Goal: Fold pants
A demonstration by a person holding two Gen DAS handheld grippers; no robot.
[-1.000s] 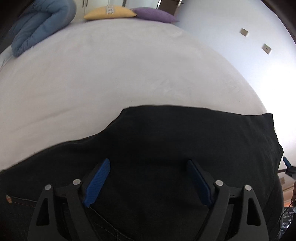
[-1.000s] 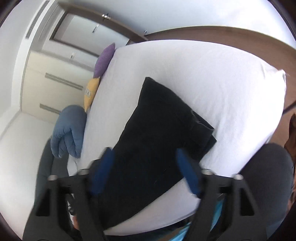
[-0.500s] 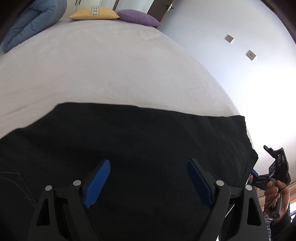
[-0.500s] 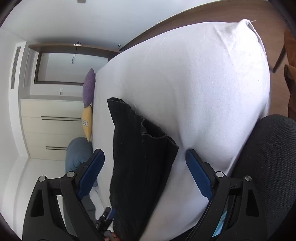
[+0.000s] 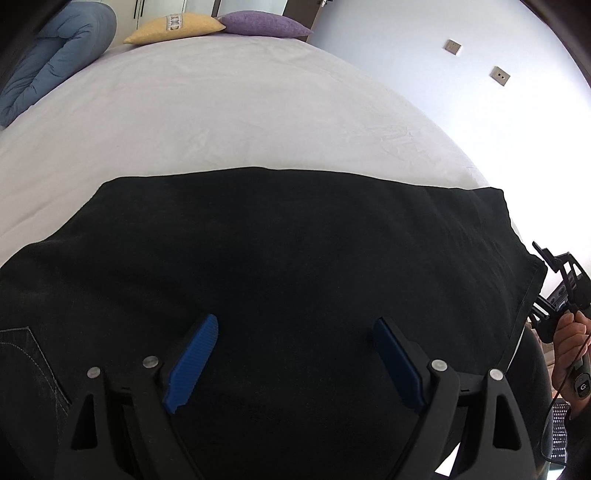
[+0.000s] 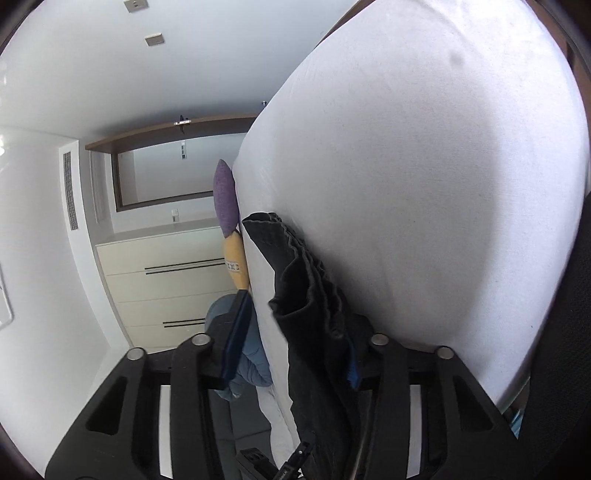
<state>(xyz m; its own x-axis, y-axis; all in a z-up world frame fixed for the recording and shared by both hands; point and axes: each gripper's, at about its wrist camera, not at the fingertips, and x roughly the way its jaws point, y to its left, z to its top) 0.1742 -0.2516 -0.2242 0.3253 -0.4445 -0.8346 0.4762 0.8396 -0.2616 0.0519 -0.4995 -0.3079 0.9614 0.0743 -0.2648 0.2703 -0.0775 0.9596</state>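
Black pants (image 5: 295, 251) lie flat across the white bed (image 5: 229, 110), folded lengthwise, with a stitched pocket at the left edge. My left gripper (image 5: 295, 354) hovers open over the middle of the pants, nothing between its blue pads (image 5: 192, 358). In the right wrist view the hem end of the pants (image 6: 310, 295) hangs at the bed's edge between the fingers of my right gripper (image 6: 295, 325), whose jaws are closing. A gap still shows between its left pad (image 6: 236, 332) and the cloth; the other pad is mostly hidden behind the fabric.
A blue duvet (image 5: 55, 62), a yellow pillow (image 5: 173, 27) and a purple pillow (image 5: 262, 24) lie at the far end of the bed. A hand (image 5: 569, 343) holds the right gripper at the bed's right edge. Cream drawers (image 6: 166, 280) stand against the wall.
The right gripper has rolled, dropped to the bed's edge and narrowed its jaws around the pants' hem end. The left gripper slid sideways over the pants and stays open.
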